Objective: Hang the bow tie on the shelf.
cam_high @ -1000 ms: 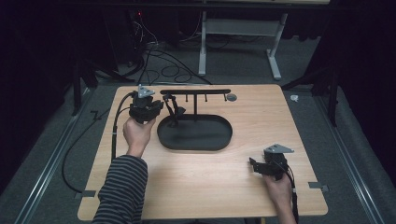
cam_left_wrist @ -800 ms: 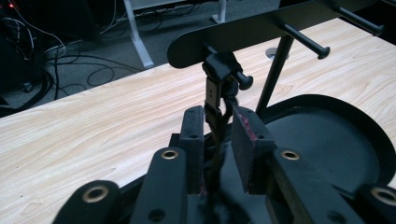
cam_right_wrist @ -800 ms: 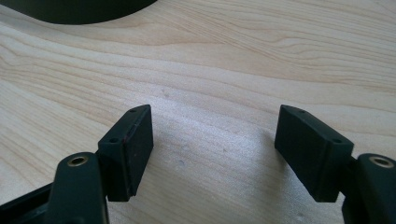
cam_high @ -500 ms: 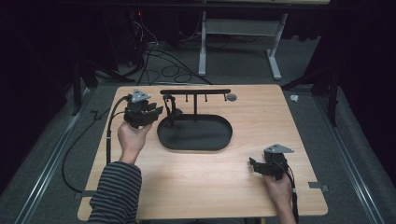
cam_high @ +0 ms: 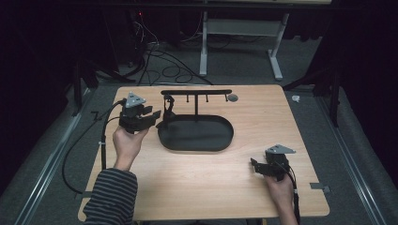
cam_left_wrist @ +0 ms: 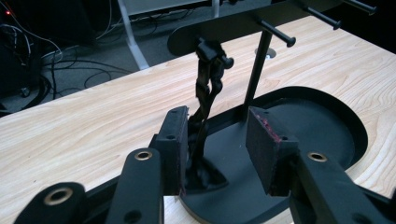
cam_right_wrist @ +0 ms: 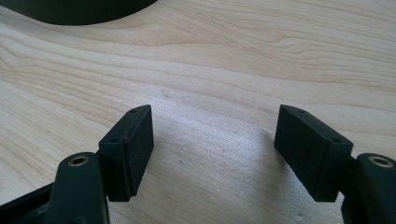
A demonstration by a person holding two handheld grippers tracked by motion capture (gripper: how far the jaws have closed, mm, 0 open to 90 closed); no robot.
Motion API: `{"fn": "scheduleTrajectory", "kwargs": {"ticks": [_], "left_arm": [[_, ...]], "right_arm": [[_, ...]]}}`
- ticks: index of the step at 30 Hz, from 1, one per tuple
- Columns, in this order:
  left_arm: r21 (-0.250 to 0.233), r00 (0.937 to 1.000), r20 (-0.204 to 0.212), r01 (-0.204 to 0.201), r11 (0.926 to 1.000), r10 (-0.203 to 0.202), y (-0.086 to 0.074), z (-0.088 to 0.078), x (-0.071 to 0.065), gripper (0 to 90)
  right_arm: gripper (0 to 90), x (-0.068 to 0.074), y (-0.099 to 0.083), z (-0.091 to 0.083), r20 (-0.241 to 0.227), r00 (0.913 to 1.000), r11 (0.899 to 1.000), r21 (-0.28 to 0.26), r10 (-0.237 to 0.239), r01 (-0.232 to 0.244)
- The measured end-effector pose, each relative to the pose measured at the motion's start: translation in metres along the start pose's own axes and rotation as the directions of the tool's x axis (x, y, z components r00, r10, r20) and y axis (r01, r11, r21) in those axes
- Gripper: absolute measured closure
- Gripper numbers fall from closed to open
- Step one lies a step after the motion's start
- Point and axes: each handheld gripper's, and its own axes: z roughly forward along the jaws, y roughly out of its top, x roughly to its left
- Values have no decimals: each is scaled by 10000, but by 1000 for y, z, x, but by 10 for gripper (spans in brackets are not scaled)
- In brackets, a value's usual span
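The black stand (cam_high: 196,98) sits toward the far middle of the wooden table (cam_high: 225,187): an oval black tray base (cam_high: 206,136) with a thin upright post carrying a flat horizontal bar across its top, short pegs sticking out of the bar. From the peg nearest the bar's left end hangs a dark, linked strap or chain (cam_left_wrist: 208,79), too dark to name for certain; it drops down and pools on the left end of the tray.

The left gripper (cam_high: 151,116) is held at the tray's left end, its cable trailing off the table's left side, the left hand (cam_high: 126,140) wrapped around its body and a striped sleeve (cam_high: 112,197) coming in from the bottom edge. In the left gripper view the jaws stand apart, clasping nothing; the hanging strap shows just past the left pad (cam_left_wrist: 177,140), and whether it touches that pad cannot be told.

The right gripper (cam_high: 257,166) rests low at the near right part of the table, well apart from the stand, held by the right hand (cam_high: 280,187). In the right gripper view its jaws are spread wide over bare wood, gripping nothing, with the tray's curved edge at the top left.
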Motion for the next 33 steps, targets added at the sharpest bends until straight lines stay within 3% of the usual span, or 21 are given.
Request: {"fn": "scheduleTrajectory", "kwargs": {"ticks": [17,33], "left_arm": [[-327,9998,-214,46,9995,-53,-15,-17,1,553],[-357,9984,-384,401,9986,-414,-33,-26,9,538]], "right_arm": [[294,0,0,0,-5,10000,10000,1,-3,3],[295,0,0,0,-5,10000,10000,0,-3,3]]}}
